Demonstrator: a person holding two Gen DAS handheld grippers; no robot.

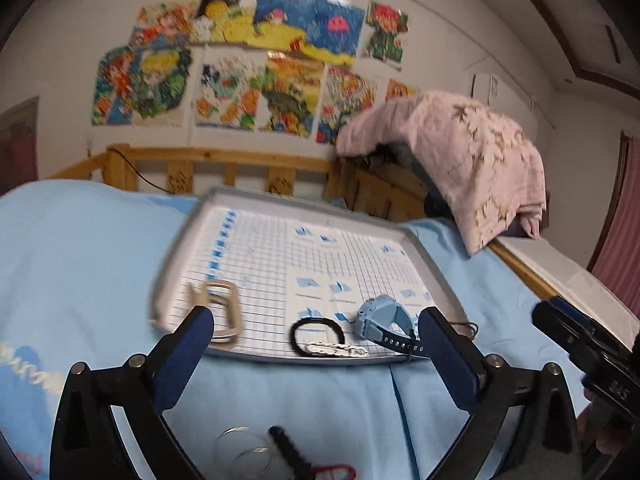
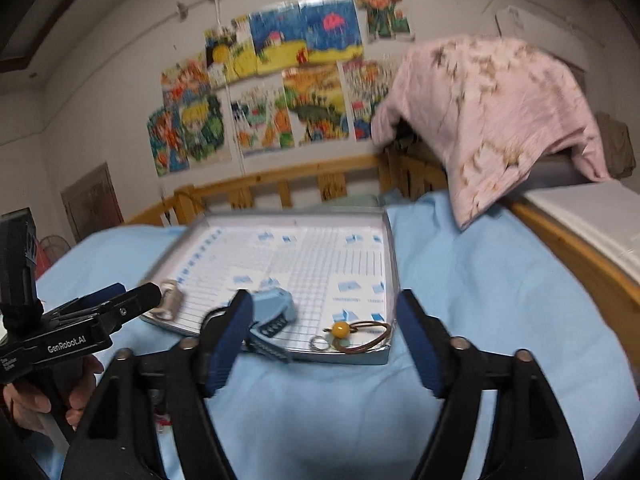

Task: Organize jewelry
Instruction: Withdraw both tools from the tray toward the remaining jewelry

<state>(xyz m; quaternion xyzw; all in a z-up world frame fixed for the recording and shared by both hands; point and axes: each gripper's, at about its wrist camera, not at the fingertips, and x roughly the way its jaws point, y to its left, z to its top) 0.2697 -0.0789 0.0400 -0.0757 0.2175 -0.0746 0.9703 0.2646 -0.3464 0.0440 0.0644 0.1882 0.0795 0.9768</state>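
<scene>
A flat white box lid with a printed grid (image 1: 280, 248) lies on the blue bedsheet and holds jewelry. In the left wrist view it holds a beige clip (image 1: 220, 312), a black hair tie (image 1: 316, 332), a white chain piece (image 1: 336, 349) and a light blue watch (image 1: 380, 316). My left gripper (image 1: 316, 320) is open and empty just in front of the lid. In the right wrist view the lid (image 2: 304, 220) holds the watch (image 2: 272, 308), a brown cord with a yellow bead (image 2: 340, 329) and a small ring (image 2: 319, 343). My right gripper (image 2: 324, 312) is open and empty.
Clear rings (image 1: 240, 450), a black piece (image 1: 288, 452) and a red item (image 1: 336, 472) lie on the sheet near me. A wooden bed rail (image 1: 224, 160) runs behind. A pink cloth (image 1: 460, 160) hangs at the right. The other gripper shows at the left (image 2: 80, 320).
</scene>
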